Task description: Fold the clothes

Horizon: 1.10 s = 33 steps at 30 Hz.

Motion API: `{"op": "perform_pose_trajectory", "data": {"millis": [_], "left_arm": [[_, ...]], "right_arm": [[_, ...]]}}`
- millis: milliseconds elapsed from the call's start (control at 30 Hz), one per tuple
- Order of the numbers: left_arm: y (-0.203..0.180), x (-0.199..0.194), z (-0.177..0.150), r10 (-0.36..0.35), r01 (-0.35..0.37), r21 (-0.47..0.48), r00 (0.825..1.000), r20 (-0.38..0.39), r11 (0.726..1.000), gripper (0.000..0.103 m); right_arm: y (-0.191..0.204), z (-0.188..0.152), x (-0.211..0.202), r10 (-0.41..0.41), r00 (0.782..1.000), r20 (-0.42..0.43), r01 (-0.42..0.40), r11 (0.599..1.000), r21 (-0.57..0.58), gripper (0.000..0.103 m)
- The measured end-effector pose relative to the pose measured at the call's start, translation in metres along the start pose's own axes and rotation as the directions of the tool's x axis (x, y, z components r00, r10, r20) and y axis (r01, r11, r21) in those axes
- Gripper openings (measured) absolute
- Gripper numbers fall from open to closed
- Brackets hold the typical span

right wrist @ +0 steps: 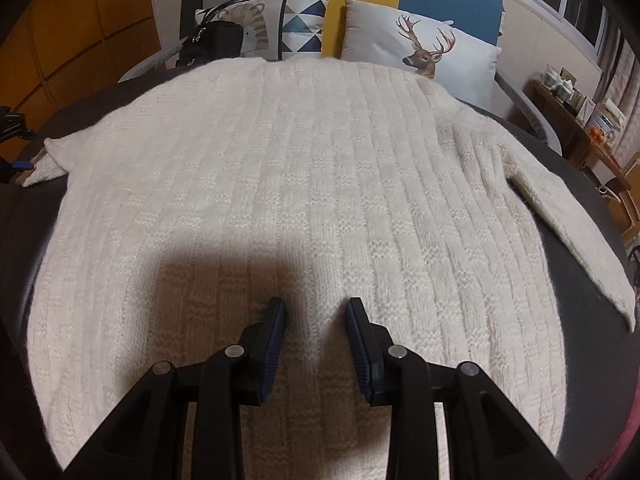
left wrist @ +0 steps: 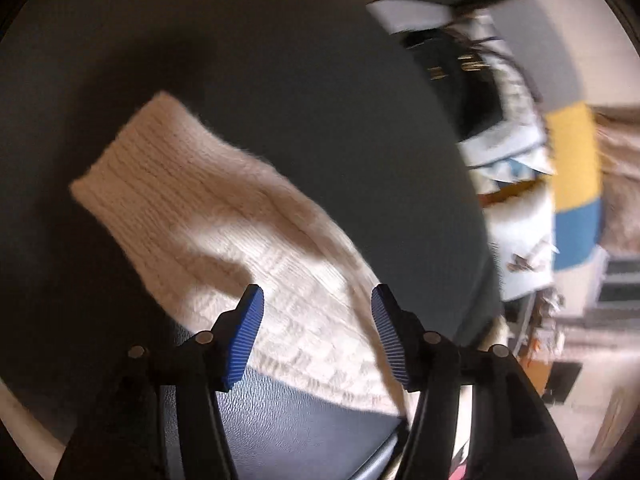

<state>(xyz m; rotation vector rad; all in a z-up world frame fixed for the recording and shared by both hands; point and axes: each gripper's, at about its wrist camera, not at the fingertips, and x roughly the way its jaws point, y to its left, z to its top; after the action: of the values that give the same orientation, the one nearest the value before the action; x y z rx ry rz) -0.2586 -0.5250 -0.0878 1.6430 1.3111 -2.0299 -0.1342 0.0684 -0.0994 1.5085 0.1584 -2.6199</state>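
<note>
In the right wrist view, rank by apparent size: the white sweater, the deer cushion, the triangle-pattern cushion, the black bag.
1. White sweater, largest by far.
2. Deer cushion.
3. Triangle-pattern cushion and black bag: both partly hidden and look alike in size, so left unranked.

A dark leather surface [right wrist: 592, 280] carried a cream knit sweater [right wrist: 304, 184] spread flat, one sleeve [left wrist: 192, 200] stretched out sideways from the sweater's body.

Both the left gripper [left wrist: 316, 332] and right gripper [right wrist: 316, 344] have black linkages, silver pivot pins, ribbed blue pads.
</note>
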Motion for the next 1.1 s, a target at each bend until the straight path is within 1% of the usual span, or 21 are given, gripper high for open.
{"op": "perform_pose_trajectory", "data": {"millis": [100,233,300,333,367,400,433,467,500,533,567,600,633,700,800,833,867,933,1000,1067,1100], "left_arm": [[-0.013,0.002,0.008,0.02,-0.02,-0.024,1.0,0.003,1.0,0.059],[-0.035,0.023,0.01,0.154,-0.153,0.012,0.987,-0.044,0.988,0.059],[-0.043,0.03,0.007,0.213,-0.211,0.055,0.977,-0.03,0.976,0.058],[-0.049,0.032,0.003,0.253,-0.251,0.092,0.967,-0.006,0.964,0.053],[-0.053,0.032,-0.001,0.295,-0.295,0.126,0.955,0.018,0.947,0.028],[-0.055,0.031,-0.005,0.307,-0.311,0.157,0.95,0.048,0.937,0.015],[-0.058,0.03,-0.01,0.311,-0.321,0.186,0.947,0.081,0.929,0.014],[-0.058,0.026,-0.014,0.262,-0.278,0.197,0.96,0.101,0.94,0.006],[-0.058,0.018,-0.018,0.192,-0.216,0.203,0.973,0.132,0.955,0.006],[-0.059,0.009,-0.023,0.118,-0.152,0.212,0.979,0.166,0.965,0.006],[-0.062,-0.003,-0.027,0.044,-0.094,0.233,0.976,0.211,0.968,0.006],[-0.067,-0.02,-0.033,-0.059,-0.017,0.273,0.962,0.267,0.962,0.006],[-0.069,-0.039,-0.041,-0.184,0.077,0.323,0.931,0.316,0.943,0.006],[-0.07,-0.074,-0.057,-0.415,0.248,0.418,0.828,0.377,0.874,0.006],[-0.056,-0.098,-0.079,-0.62,0.407,0.511,0.695,0.365,0.757,0.006],[-0.048,-0.093,-0.084,-0.609,0.403,0.502,0.706,0.361,0.765,0.006],[-0.041,-0.085,-0.087,-0.579,0.385,0.483,0.732,0.359,0.786,0.006],[-0.018,-0.053,-0.086,-0.452,0.314,0.376,0.812,0.37,0.872,0.006],[0.025,-0.024,-0.09,-0.316,0.253,0.213,0.88,0.355,0.944,0.006],[0.06,-0.005,-0.103,-0.264,0.243,0.103,0.902,0.342,0.965,0.006],[0.069,0.0,-0.108,-0.262,0.249,0.083,0.902,0.342,0.965,0.006]], "right_arm": [[-0.003,0.002,0.002,0.003,1.0,0.002,-0.003,1.0,0.013,0.031],[-0.003,0.002,0.002,0.004,1.0,0.004,-0.004,1.0,0.018,0.031],[-0.004,0.002,0.003,0.006,1.0,0.005,-0.006,1.0,0.021,0.031],[-0.004,0.001,0.003,0.009,1.0,0.006,-0.009,1.0,0.024,0.031],[-0.004,0.001,0.003,0.012,1.0,0.008,-0.013,1.0,0.027,0.031],[-0.005,0.0,0.003,0.016,1.0,0.01,-0.016,0.999,0.029,0.031],[-0.005,0.0,0.003,0.019,1.0,0.012,-0.019,0.999,0.032,0.031],[-0.006,-0.001,0.003,0.022,1.0,0.015,-0.023,0.999,0.035,0.031],[-0.006,-0.001,0.002,0.024,1.0,0.017,-0.024,0.999,0.038,0.031],[-0.006,-0.002,0.002,0.024,1.0,0.019,-0.024,0.999,0.038,0.031],[-0.006,-0.002,0.002,0.023,1.0,0.019,-0.023,0.999,0.037,0.031],[-0.006,-0.002,0.002,0.021,1.0,0.019,-0.022,0.999,0.036,0.031],[-0.006,-0.001,0.002,0.02,1.0,0.019,-0.02,0.999,0.034,0.031],[-0.006,-0.001,0.001,0.02,1.0,0.018,-0.021,0.999,0.036,0.031],[-0.005,-0.003,0.001,0.019,1.0,0.023,-0.02,0.999,0.044,0.031],[-0.005,-0.003,0.001,0.017,1.0,0.024,-0.018,0.999,0.044,0.031],[-0.005,-0.003,0.001,0.015,1.0,0.024,-0.016,0.999,0.042,0.031],[-0.004,-0.003,0.001,0.011,1.0,0.025,-0.012,0.999,0.038,0.031],[-0.004,-0.003,0.001,0.01,1.0,0.025,-0.011,0.999,0.037,0.031],[-0.004,-0.003,0.0,0.012,1.0,0.025,-0.013,0.999,0.036,0.032],[-0.005,-0.003,0.0,0.013,1.0,0.027,-0.014,0.999,0.036,0.032]]}}
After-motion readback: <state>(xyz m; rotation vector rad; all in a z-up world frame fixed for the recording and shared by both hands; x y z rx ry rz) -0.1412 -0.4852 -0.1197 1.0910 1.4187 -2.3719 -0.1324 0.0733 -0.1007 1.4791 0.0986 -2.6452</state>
